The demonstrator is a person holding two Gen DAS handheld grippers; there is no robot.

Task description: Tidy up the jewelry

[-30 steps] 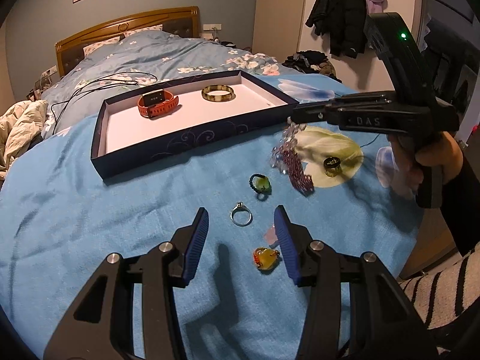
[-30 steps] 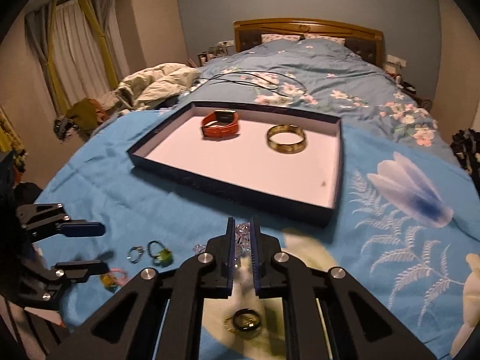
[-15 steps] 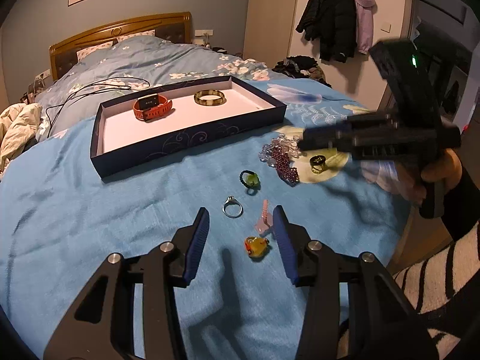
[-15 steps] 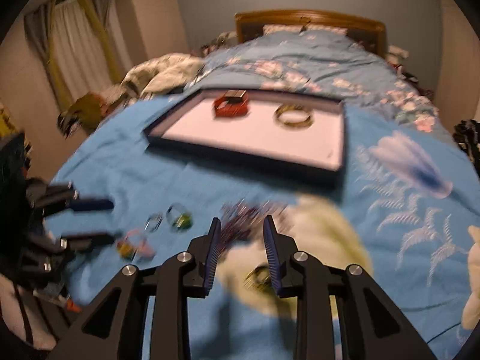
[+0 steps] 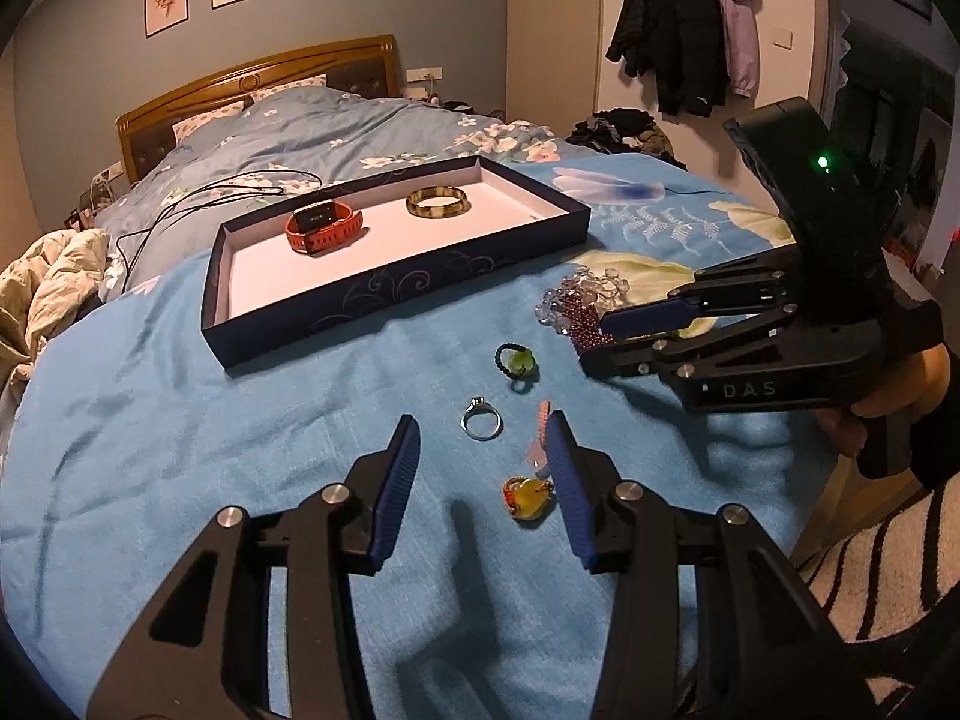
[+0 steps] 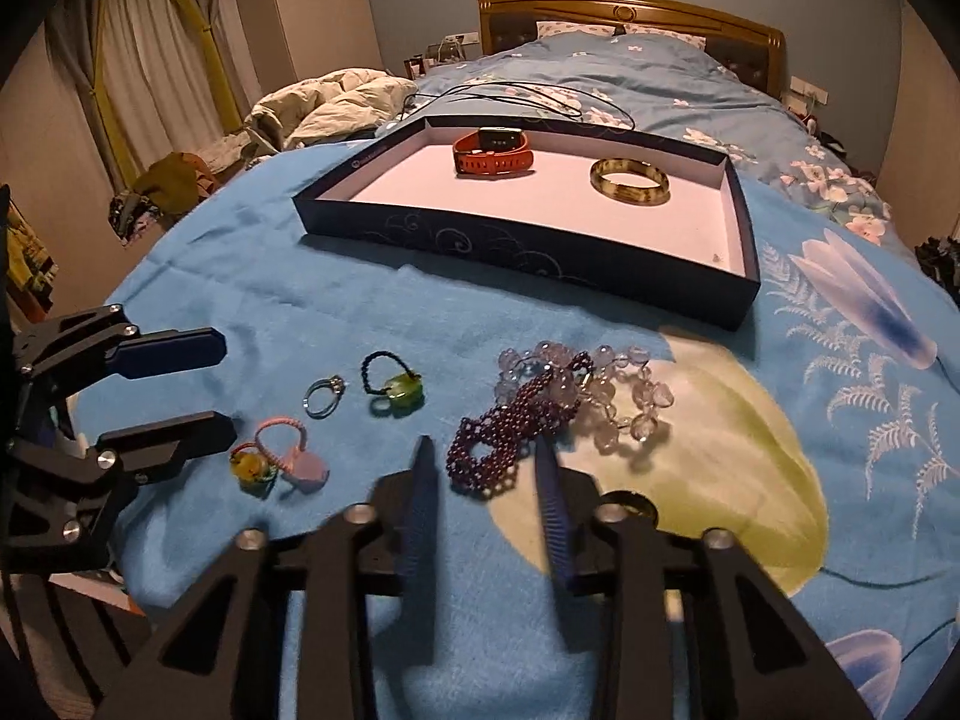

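Sitting at mid-bed, the navy tray [image 6: 528,252] is the goal; just before it, the right gripper [image 6: 485,468], jaws parted and closing, empty, straddles the purple bead bracelet [image 6: 510,432], which could snag the clear one [image 6: 624,396]. Farther off, left gripper [image 5: 483,450] hangs open.

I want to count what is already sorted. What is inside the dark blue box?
Inside the dark blue box lie an orange watch and a gold bangle, apart. Its near wall hides a strip of floor.
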